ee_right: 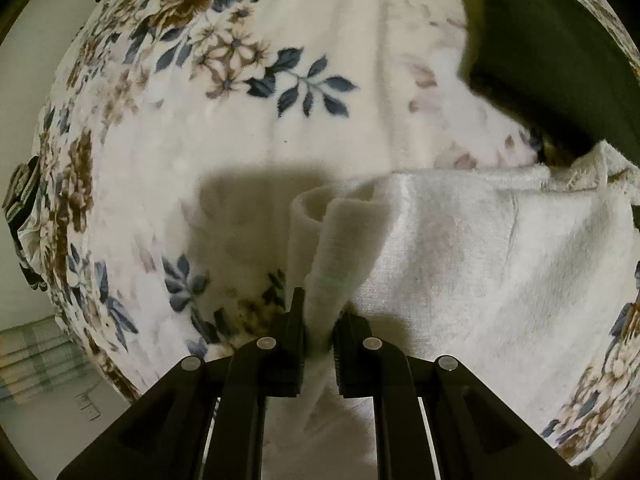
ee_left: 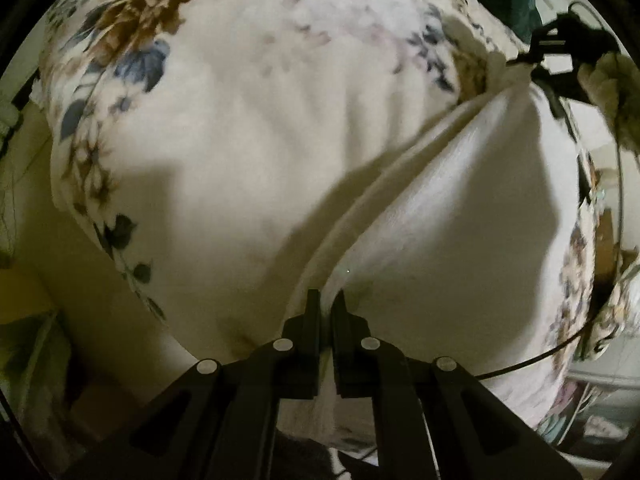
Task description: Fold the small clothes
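Both grippers are clamped on the same white cloth (ee_left: 460,216): the left gripper (ee_left: 327,300) has its jaws pinched nearly together on a thin edge of it, and the right gripper (ee_right: 319,312) has its jaws a little way apart with a thicker bunched fold (ee_right: 336,248) squeezed between them.

Beneath everything lies a floral blanket (ee_right: 248,80), cream with brown blooms and blue leaves, which fills most of both views. The white cloth sits on top of it, spread toward the right in the right wrist view and rising as a long taut ridge from the left gripper toward the upper right in the left wrist view. At the far end of that ridge the right gripper (ee_left: 560,44) shows, dark and blurred, with what looks like a light-gloved hand (ee_left: 612,84) behind it.

A dark green garment (ee_right: 560,48) lies on the blanket past the white cloth, its near edge just beside the cloth's frayed hem (ee_right: 580,172).
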